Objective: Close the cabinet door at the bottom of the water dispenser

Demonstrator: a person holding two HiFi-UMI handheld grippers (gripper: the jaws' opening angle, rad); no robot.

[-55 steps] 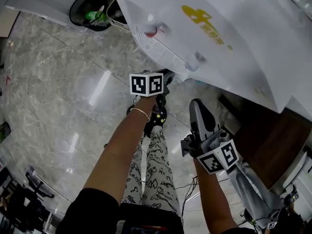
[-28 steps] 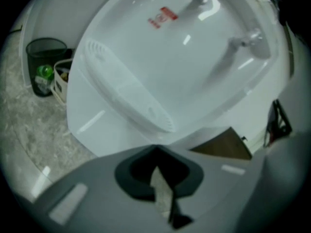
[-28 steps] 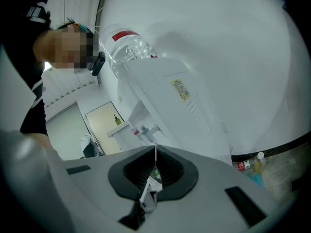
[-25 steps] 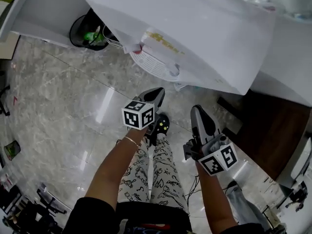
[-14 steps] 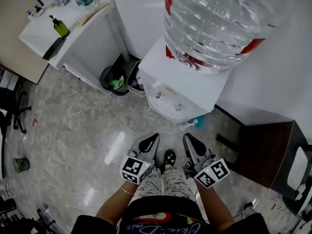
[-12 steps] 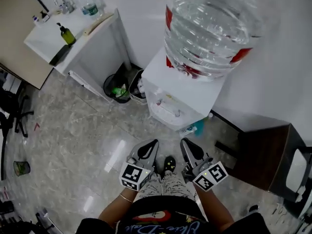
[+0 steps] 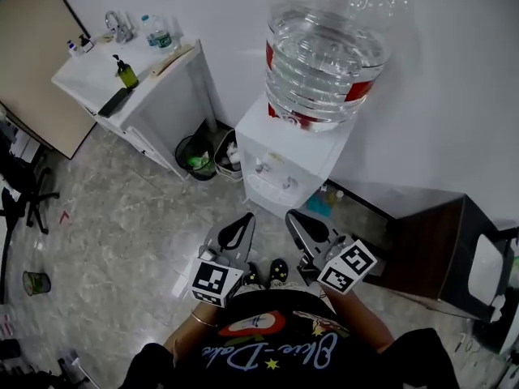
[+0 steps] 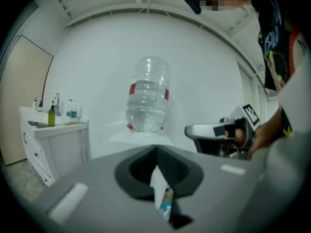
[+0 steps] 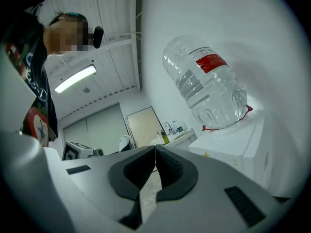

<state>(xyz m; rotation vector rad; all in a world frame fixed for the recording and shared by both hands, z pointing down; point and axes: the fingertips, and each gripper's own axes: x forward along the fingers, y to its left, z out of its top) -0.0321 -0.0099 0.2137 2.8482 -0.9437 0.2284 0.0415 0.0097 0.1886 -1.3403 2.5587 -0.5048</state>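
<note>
The white water dispenser [image 7: 285,154] stands against the wall with a big clear water bottle [image 7: 324,47] on top. Its lower front [image 7: 268,194] is seen steeply from above, so I cannot make out the cabinet door. My left gripper [image 7: 245,218] and right gripper [image 7: 291,215] are held side by side near the person's body, a short way in front of the dispenser and not touching it. Both are shut with nothing between the jaws. The bottle [image 8: 148,93] shows ahead of the left gripper [image 8: 156,152]. It also appears [image 9: 206,84] up and to the right of the right gripper [image 9: 155,149].
A white sink counter [image 7: 158,83] with a soap bottle [image 7: 126,74] stands left of the dispenser, a black waste bin [image 7: 193,156] between them. A dark brown cabinet [image 7: 430,250] is at the right. A small blue object [image 7: 319,207] lies at the dispenser's base.
The head view has risen and pulled back from close over the dispenser's top to well above it. Both grippers have drawn back toward the body and now sit side by side.
</note>
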